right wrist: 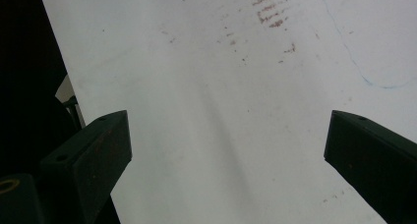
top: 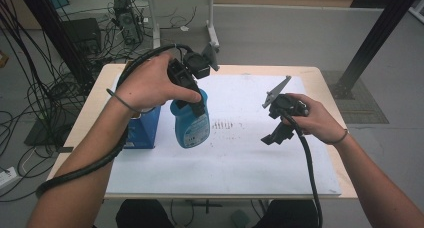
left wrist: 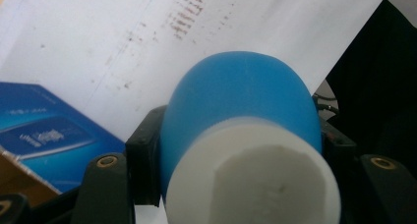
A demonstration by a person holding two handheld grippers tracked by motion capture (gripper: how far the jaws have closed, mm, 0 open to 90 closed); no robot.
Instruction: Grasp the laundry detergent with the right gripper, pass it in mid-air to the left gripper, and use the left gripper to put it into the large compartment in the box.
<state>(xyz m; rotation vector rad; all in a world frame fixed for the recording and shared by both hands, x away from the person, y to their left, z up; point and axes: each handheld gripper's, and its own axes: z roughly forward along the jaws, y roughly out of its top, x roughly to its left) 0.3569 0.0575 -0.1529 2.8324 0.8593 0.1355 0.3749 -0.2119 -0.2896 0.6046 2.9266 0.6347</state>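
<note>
A blue plastic bottle with a white cap hangs upright just over the white sheet, held near its top by my left gripper. Seen from the left gripper view, the bottle sits squeezed between both black jaws, its white cap nearest the camera. My right gripper hovers over the sheet to the right of the bottle, jaws pointing down. Its jaws stand wide apart in the right gripper view, with bare white sheet between them.
A blue cardboard box stands at the left of the sheet, close beside the bottle; it appears as the box in the left gripper view. Faint reddish smudges mark the sheet's middle. The wooden table edge borders the sheet.
</note>
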